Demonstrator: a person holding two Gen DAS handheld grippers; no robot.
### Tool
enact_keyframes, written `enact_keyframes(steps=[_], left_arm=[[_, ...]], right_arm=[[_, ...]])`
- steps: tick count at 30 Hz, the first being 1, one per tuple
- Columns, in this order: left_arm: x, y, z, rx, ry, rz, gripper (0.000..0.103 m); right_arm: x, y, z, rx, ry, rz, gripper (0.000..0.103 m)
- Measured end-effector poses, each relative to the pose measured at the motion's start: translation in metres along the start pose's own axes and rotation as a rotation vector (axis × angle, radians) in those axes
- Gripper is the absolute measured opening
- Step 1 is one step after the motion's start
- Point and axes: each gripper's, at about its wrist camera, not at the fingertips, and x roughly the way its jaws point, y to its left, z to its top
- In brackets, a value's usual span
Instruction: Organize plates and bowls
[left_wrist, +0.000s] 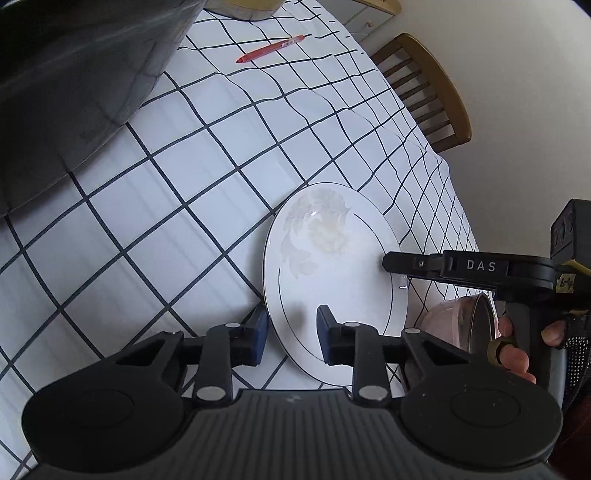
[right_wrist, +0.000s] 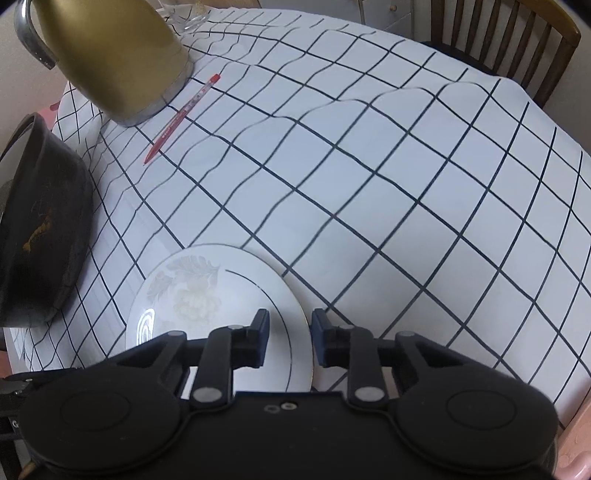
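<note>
We saw a table under a white tablecloth (right_wrist: 369, 192) with a rumpled dark grid, spread ahead of both grippers. A wooden slat-backed chair (left_wrist: 424, 88) stood at its far edge against a plain pale wall (left_wrist: 517, 92), with a white cabinet (left_wrist: 369, 16) beyond.

"DAS" in white letters on the right tool (left_wrist: 397, 271), handwritten yellow tag (left_wrist: 564, 283) there unreadable

The plate (left_wrist: 332, 280) is glossy glazed ceramic. The tablecloth (right_wrist: 369, 184) is soft matt checked cloth, rippled. The jug (right_wrist: 110, 55) has a satin gold metallic finish. The bowl (right_wrist: 40, 229) is dark, semi-gloss. The chair (left_wrist: 436, 85) is varnished wood.
</note>
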Motion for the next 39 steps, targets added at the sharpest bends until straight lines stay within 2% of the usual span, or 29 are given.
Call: enact_keyframes(steps=[6,15,24,31,39], left_arm=[[0.000,0.003,-0.001,0.003,-0.007,0.002,0.020],[-0.024,-0.008,-0.001,0.054,-0.066,-0.017,0.019],[-0.051,-0.018,-0.004,0.101,-0.110,-0.033,0.019],[-0.076,-0.029,-0.019,0.169,-0.125,-0.052,0.019],[-0.099,-0.050,-0.047,0.251,-0.103,-0.097,0.017]], right_arm=[[-0.002,-0.003,-0.005,0.004,-0.016,-0.005,0.015],[-0.025,0.002,-0.008,0.010,-0.087,-0.013,0.006],[-0.054,0.009,-0.017,0.029,-0.135,0.007,0.005],[-0.088,0.013,-0.040,0.066,-0.191,0.049,0.005],[-0.127,0.005,-0.090,0.141,-0.238,0.058,0.005]])
